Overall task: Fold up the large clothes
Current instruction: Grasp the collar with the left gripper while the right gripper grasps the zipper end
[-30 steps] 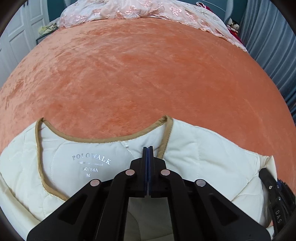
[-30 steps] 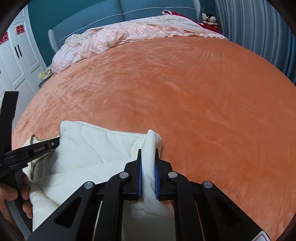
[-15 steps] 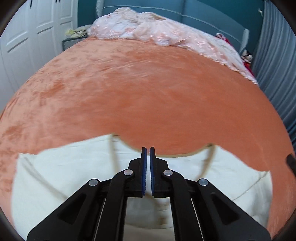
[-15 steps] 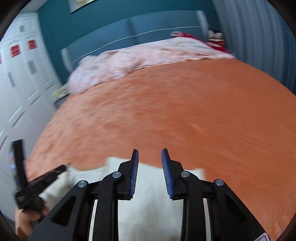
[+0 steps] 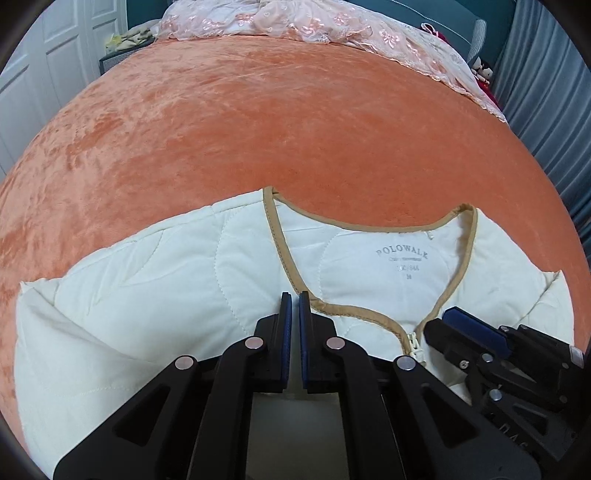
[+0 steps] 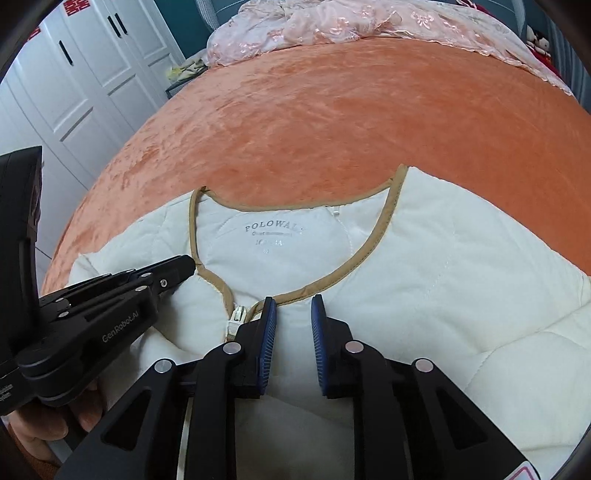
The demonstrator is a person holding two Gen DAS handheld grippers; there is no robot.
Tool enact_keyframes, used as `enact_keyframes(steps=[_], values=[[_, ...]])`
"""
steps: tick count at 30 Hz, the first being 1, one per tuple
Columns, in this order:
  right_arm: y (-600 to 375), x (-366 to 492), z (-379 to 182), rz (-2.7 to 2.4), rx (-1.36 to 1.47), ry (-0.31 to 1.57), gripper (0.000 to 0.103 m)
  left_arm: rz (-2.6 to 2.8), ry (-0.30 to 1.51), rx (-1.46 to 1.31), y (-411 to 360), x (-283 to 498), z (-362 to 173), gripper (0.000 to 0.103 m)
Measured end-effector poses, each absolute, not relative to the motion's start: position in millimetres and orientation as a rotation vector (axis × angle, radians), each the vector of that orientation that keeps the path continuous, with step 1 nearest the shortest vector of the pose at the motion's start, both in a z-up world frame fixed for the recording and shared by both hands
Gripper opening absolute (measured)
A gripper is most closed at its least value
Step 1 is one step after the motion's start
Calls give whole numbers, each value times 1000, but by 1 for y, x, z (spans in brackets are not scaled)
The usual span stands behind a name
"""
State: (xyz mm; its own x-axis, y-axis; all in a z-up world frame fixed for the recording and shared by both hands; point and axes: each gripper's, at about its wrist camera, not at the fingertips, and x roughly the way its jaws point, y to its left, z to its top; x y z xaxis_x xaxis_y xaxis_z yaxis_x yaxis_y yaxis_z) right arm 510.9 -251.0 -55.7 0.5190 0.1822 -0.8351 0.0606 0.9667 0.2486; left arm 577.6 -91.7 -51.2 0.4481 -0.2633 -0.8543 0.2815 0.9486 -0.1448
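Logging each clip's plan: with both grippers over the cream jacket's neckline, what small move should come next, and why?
Probably lower the right gripper onto the tan trim beside the zipper and pinch it. Its jaws are closing with only flat fabric beneath, nothing held; the cream jacket lies spread on the orange blanket, unfolded. The left gripper is shut, empty.

Bed under orange velvet cover (image 5: 295, 122), pink lace quilt (image 6: 332, 26) heaped near teal headboard (image 5: 461, 14); white wardrobe doors (image 6: 92, 74) left, grey-blue curtain (image 5: 546, 92) right.
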Motion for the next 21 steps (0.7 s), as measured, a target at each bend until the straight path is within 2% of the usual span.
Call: enact_keyframes(steps=[6,10,16,21], values=[[-268,518,-63,-4,242,1013,0,-332,1031,-16,-88,582,-58,3],[-271,524,-64,-6,247,1006,0,-324,1005,-4,-90,583,-62,3],[-249,537,-57,57,212,984,6,-312,975,18,-92,583,-65,3],[-235,539,-62,69,160,998,4,-317,966,11,-90,583,-65,2]])
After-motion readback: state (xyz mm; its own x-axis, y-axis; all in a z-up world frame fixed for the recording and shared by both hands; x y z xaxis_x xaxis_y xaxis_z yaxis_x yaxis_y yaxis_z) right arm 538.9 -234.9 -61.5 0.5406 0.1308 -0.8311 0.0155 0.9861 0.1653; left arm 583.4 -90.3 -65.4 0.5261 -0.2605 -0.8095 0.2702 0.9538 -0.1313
